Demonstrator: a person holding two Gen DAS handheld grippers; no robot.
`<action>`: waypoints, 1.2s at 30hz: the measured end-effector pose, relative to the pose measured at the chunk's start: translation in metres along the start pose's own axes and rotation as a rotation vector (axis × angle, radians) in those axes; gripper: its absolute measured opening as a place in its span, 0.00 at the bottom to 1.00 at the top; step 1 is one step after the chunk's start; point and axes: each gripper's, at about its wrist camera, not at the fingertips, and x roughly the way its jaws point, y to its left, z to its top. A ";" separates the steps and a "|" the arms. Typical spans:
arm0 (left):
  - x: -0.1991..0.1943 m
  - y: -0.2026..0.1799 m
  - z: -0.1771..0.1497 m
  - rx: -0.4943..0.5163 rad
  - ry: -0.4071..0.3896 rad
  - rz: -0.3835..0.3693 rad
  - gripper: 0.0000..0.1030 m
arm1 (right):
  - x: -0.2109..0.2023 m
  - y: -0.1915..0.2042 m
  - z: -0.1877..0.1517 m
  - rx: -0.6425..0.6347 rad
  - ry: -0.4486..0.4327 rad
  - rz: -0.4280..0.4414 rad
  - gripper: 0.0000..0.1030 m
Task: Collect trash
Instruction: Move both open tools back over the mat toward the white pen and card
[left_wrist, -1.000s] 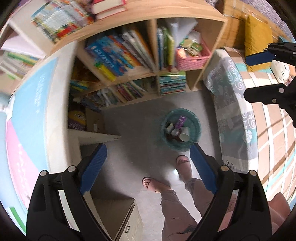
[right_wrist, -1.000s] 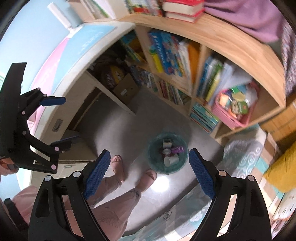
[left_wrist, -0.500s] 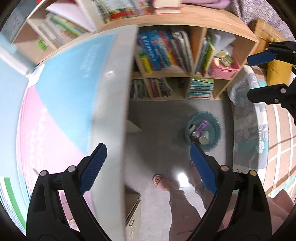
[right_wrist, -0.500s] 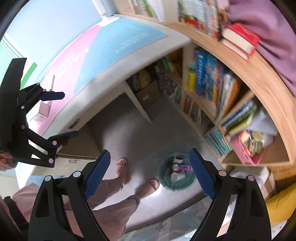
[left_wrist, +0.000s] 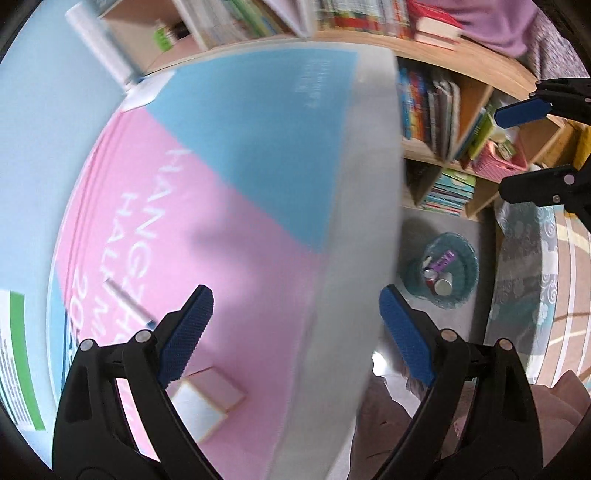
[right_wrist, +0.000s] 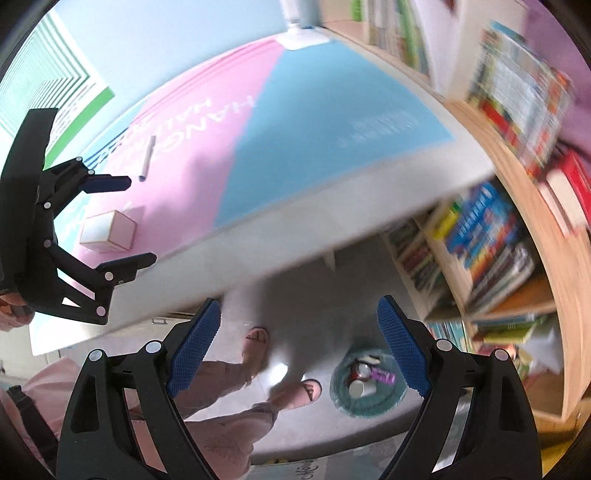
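Observation:
A teal waste basket (left_wrist: 465, 267) stands on the grey floor with cans, a cup and a purple wrapper inside; it also shows in the right wrist view (right_wrist: 341, 393). A small white and pink box (left_wrist: 207, 400) lies on the pink and blue desk mat (left_wrist: 207, 192), also in the right wrist view (right_wrist: 107, 230). A pen (right_wrist: 147, 158) lies further back on the mat. My left gripper (left_wrist: 295, 332) is open and empty above the desk's edge. My right gripper (right_wrist: 299, 350) is open and empty, over the floor beside the desk.
A wooden bookshelf (left_wrist: 443, 110) full of books, with a pink basket (left_wrist: 498, 162), stands behind the waste basket. A patterned bed cover (left_wrist: 524, 266) lies to the right. The person's sandalled feet (right_wrist: 258, 338) are on the floor near the basket.
Both grippers have risen and swung left from over the waste basket to the desk. The desk mat, box and pen have come into view. Both stay open and empty.

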 end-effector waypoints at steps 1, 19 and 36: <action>-0.001 0.007 -0.002 -0.010 -0.002 0.003 0.87 | 0.002 0.007 0.007 -0.014 0.001 0.003 0.84; -0.009 0.145 -0.086 -0.374 0.050 0.111 0.87 | 0.078 0.154 0.142 -0.448 0.089 0.142 0.84; -0.002 0.162 -0.155 -1.234 0.212 0.248 0.87 | 0.175 0.255 0.245 -1.020 0.281 0.382 0.84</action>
